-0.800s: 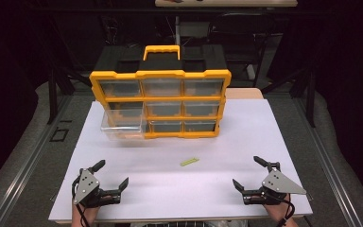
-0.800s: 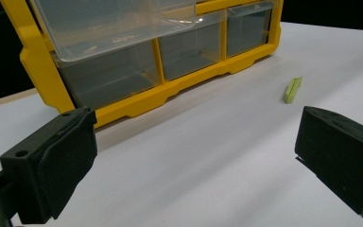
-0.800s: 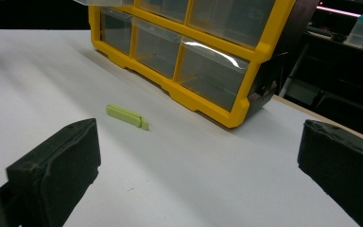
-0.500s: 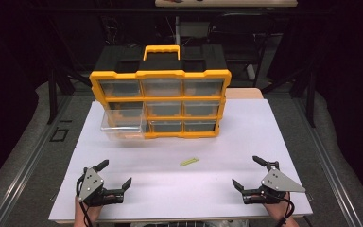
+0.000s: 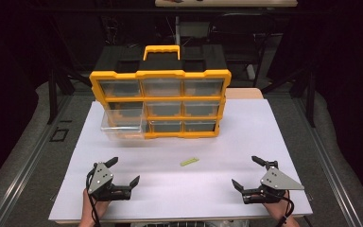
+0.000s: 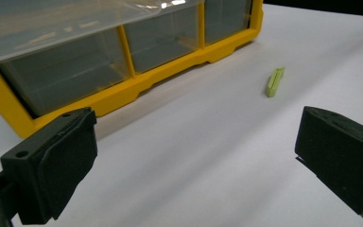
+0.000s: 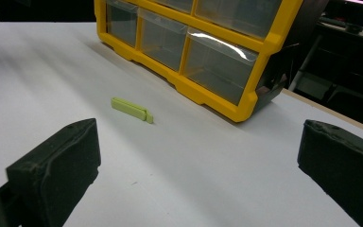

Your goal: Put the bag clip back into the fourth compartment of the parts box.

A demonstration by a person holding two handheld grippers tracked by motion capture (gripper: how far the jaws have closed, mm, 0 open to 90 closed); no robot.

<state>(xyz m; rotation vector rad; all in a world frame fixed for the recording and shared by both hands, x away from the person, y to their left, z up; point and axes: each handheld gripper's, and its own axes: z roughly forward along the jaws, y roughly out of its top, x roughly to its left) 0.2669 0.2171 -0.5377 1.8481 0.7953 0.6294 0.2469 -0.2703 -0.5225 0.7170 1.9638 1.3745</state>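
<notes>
Left gripper (image 5: 121, 178): jaws wide apart, empty; since the earlier views it has shifted right and turned toward the clip, so a reach looks begun.
Drawer (image 5: 123, 124): pulled out of the organizer (image 5: 160, 101), lower left; likely destination.
Clip (image 5: 189, 161): green, flat on the worktop (image 5: 274, 127), mid-front, between both grippers, untouched.
Right gripper (image 5: 250, 175): jaws apart, empty, unmoved.

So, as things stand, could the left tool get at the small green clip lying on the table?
Probably yes. The left tool stands open with nothing between its jaws, and bare white table lies between it and the green clip. The yellow drawer organizer sits farther back, out of the path.
</notes>
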